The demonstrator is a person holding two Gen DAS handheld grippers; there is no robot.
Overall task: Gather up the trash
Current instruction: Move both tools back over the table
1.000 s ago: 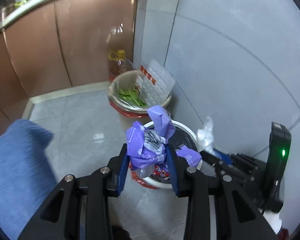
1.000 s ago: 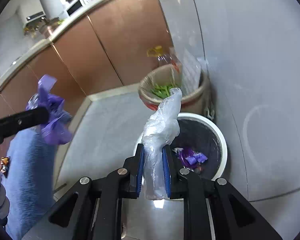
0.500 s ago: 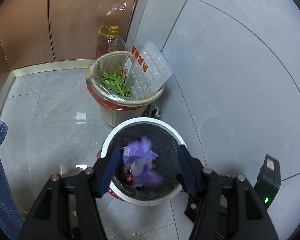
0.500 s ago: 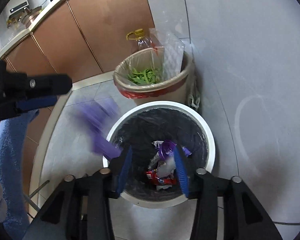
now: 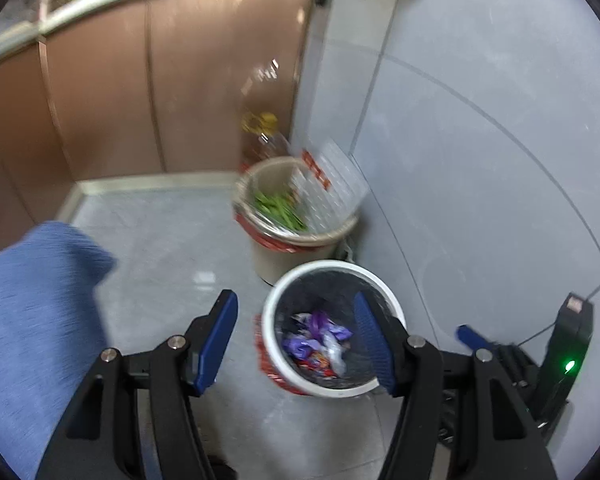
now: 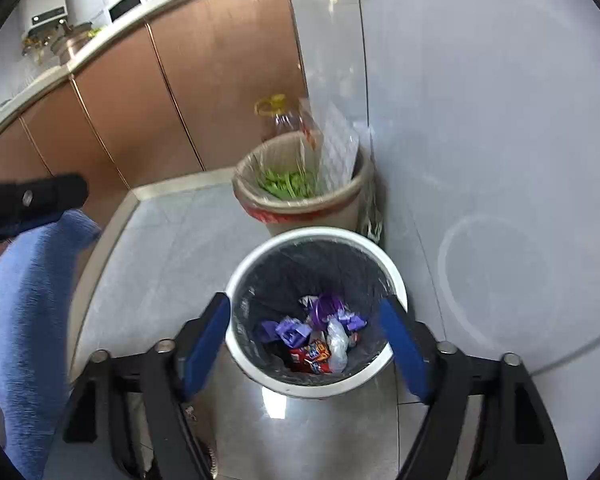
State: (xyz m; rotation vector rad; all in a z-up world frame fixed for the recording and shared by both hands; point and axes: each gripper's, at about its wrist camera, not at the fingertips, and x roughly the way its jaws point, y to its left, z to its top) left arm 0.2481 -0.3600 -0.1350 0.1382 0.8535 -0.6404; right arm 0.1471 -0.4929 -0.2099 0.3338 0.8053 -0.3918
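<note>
Both grippers hover above a white bin [image 6: 396, 280] with a black liner, fingers spread and empty: left gripper [image 5: 296, 334], right gripper [image 6: 306, 338]. Purple wrappers [image 6: 288, 330] and a clear plastic bag [image 6: 336, 346] lie inside the bin. A careless downward swing could knock the rim and tip it over.
</note>
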